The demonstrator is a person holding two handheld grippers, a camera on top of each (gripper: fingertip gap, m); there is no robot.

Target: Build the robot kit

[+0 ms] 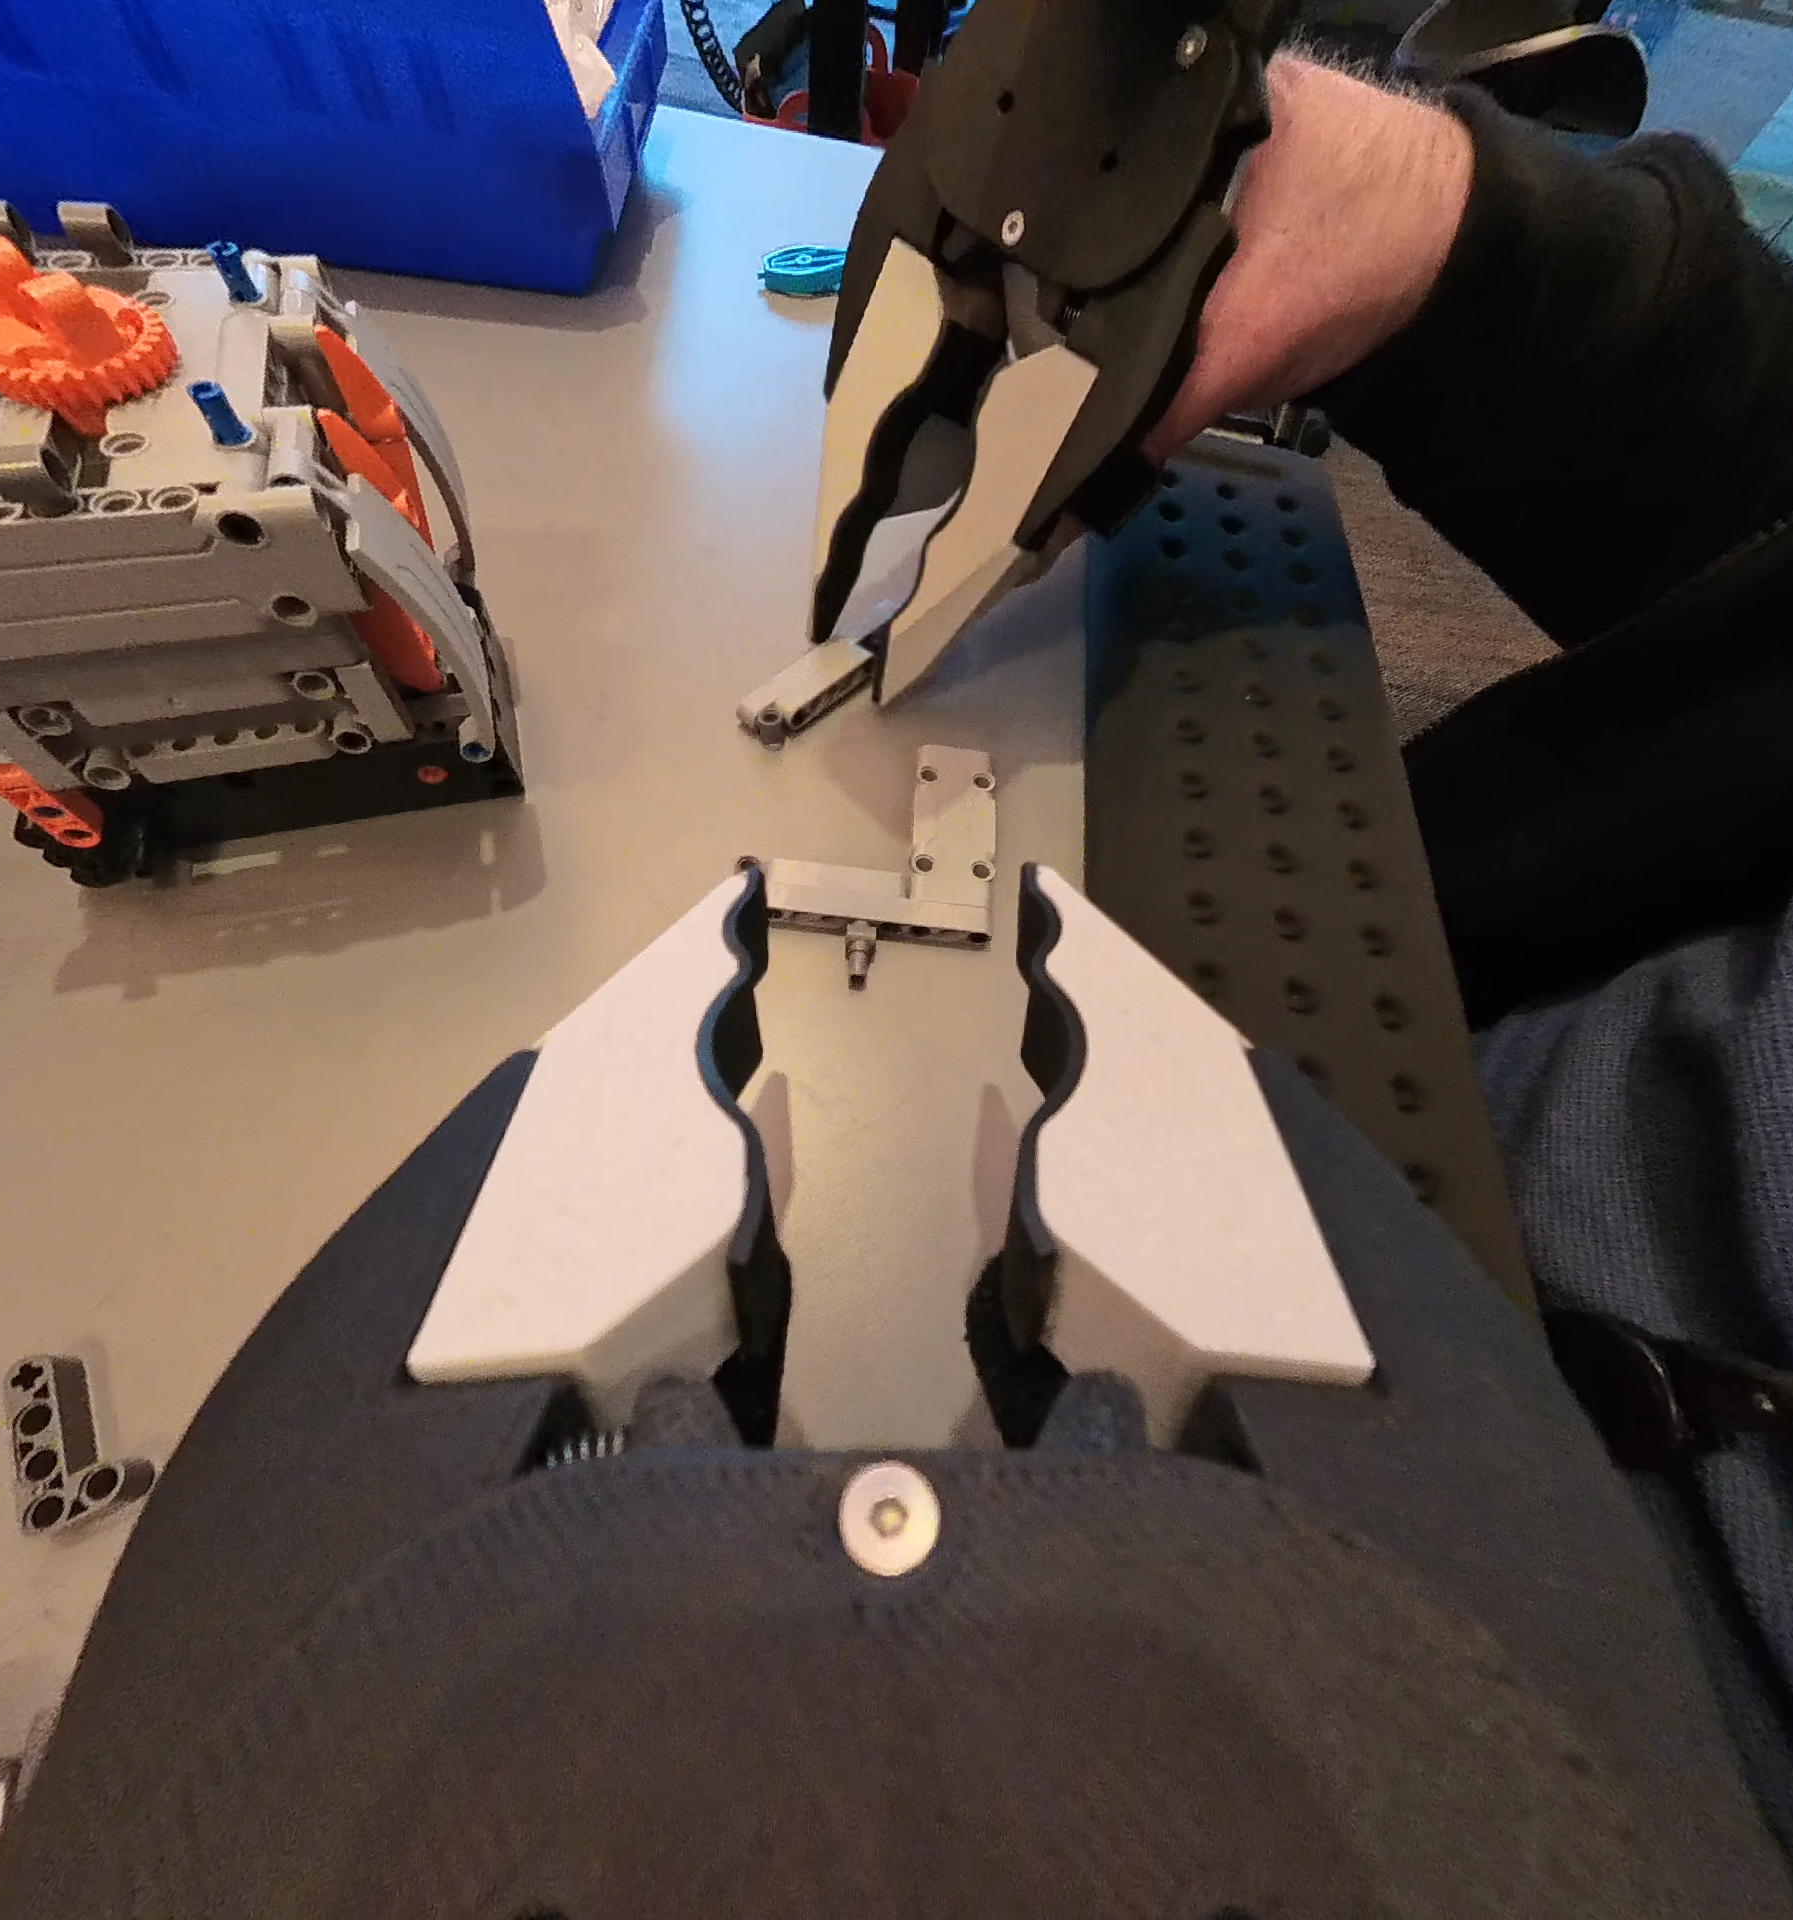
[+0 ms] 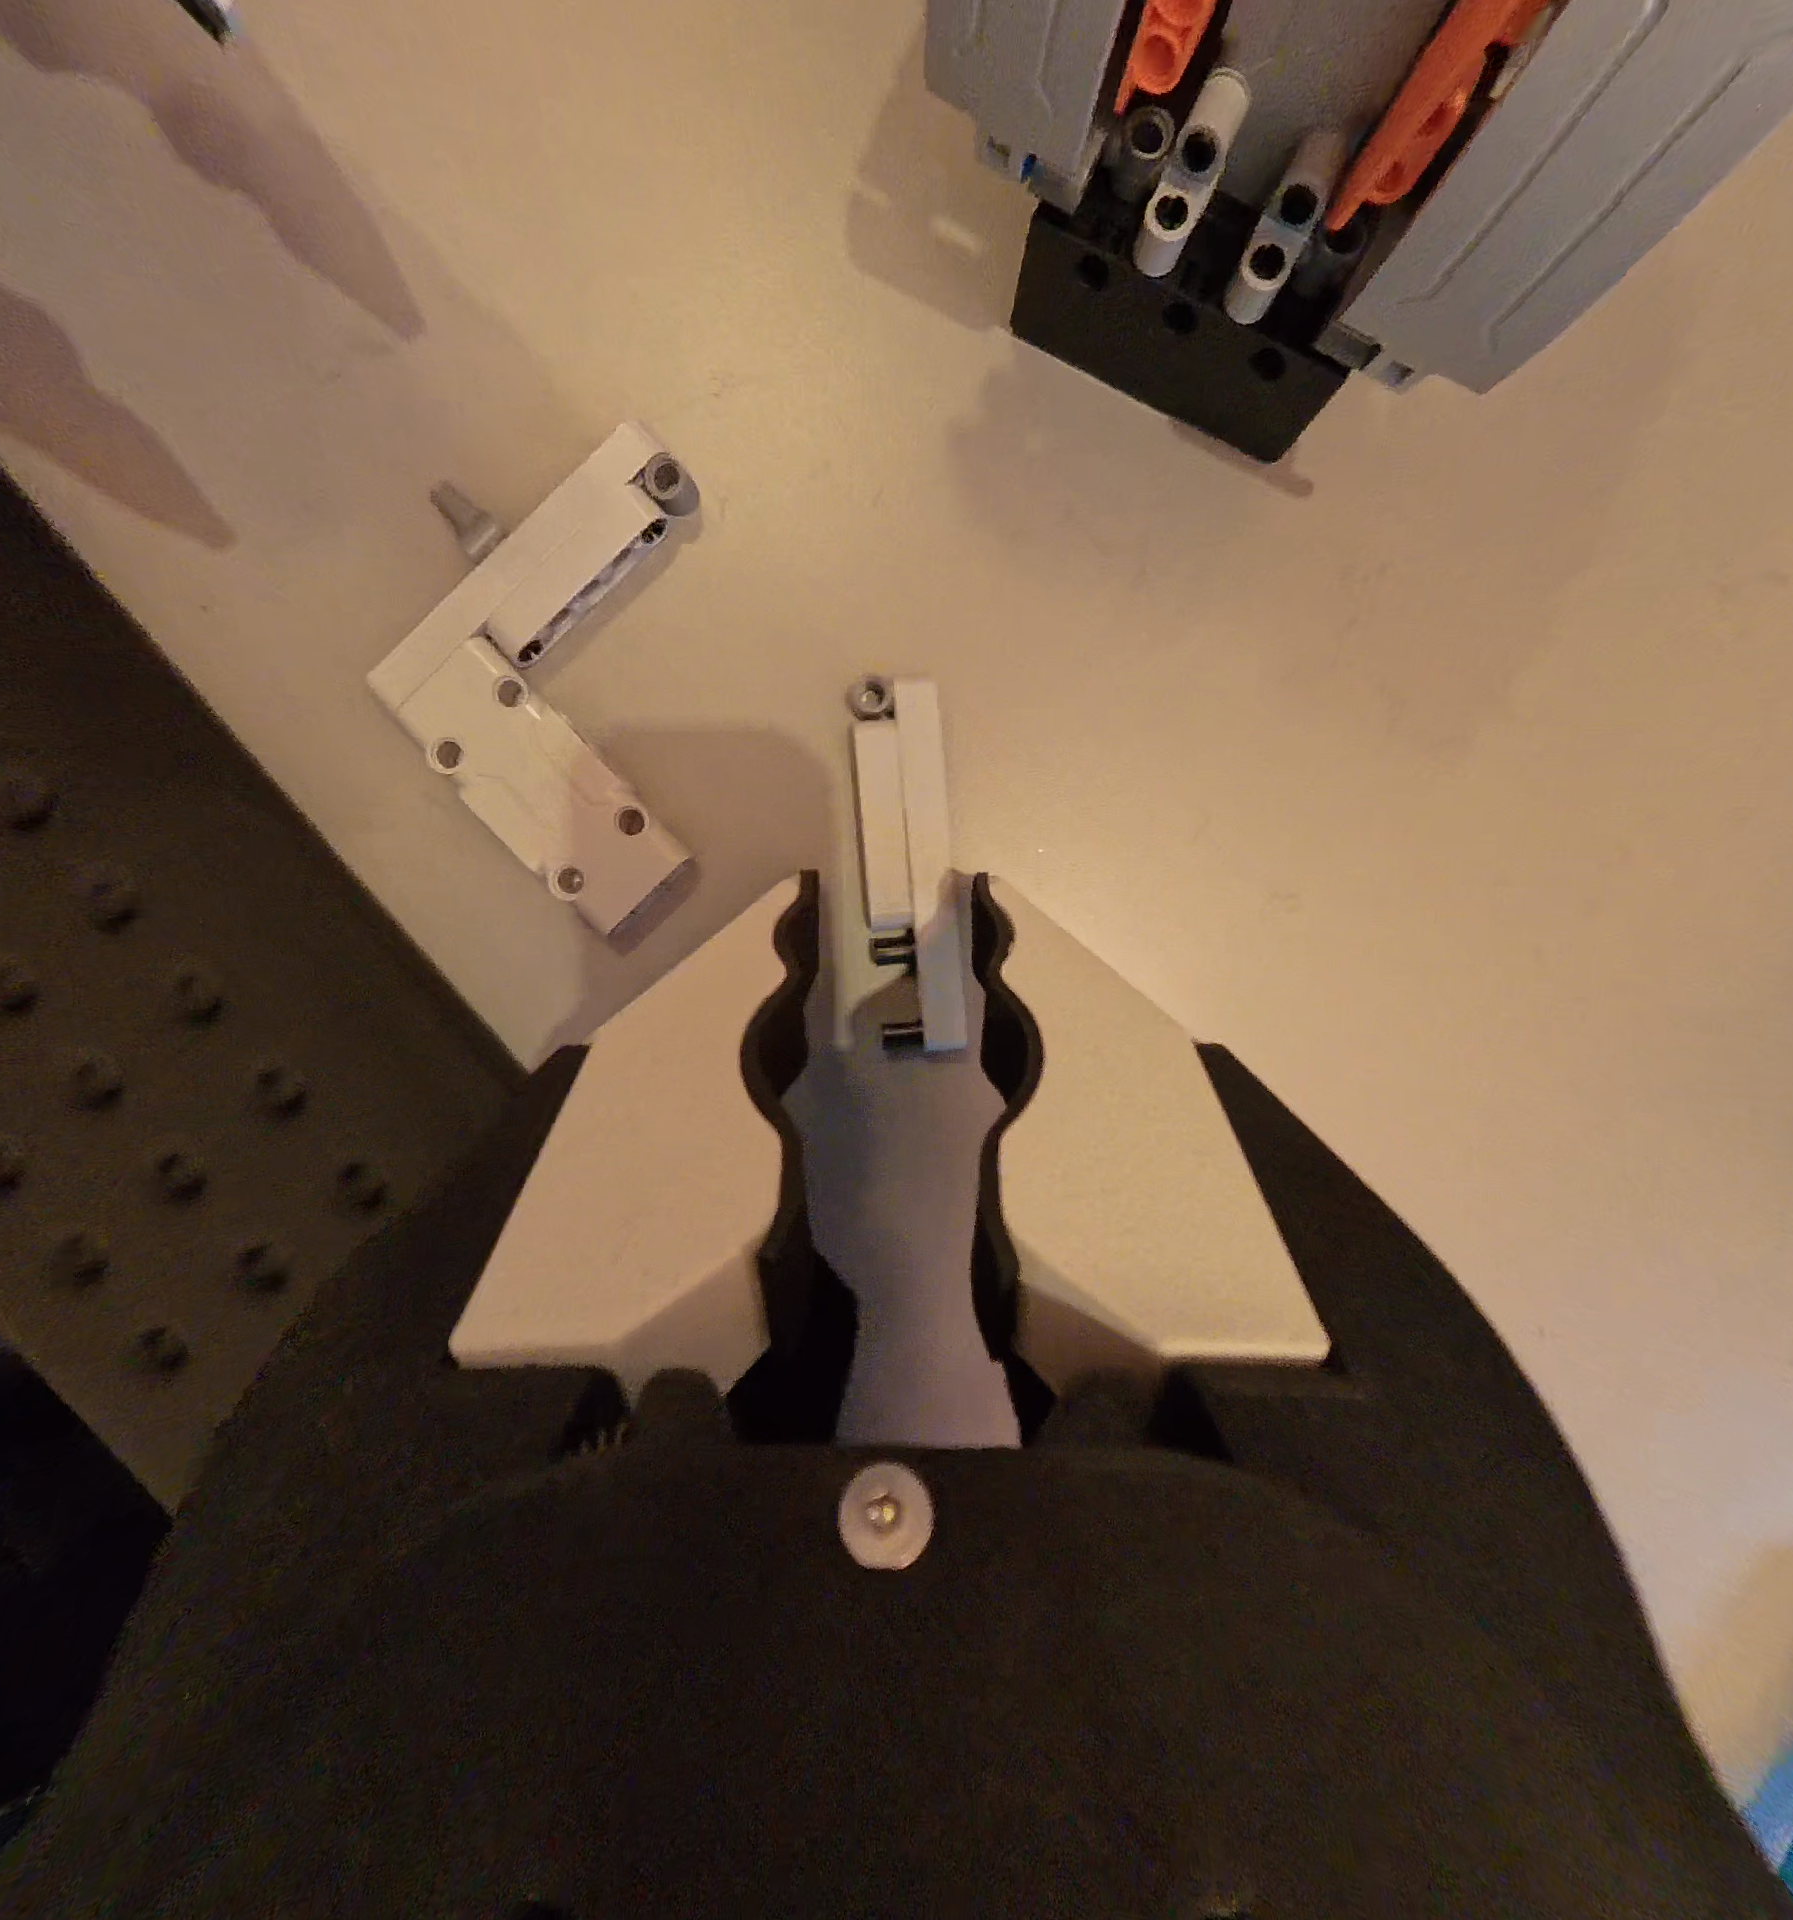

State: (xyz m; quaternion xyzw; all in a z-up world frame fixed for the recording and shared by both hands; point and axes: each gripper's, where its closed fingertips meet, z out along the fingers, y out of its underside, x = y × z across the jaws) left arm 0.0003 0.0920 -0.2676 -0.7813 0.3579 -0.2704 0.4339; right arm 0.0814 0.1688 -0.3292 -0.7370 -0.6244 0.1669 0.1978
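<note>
Centrally in the right wrist view, a small grey beam piece is grasped between the right gripper fingers, its far end resting on the counter. The left gripper fingers are spread, released, just short of an L-shaped grey panel assembly. A grey-and-orange brick model is seen at left; only the left view shows a blue bin and a dark perforated plate.
</note>
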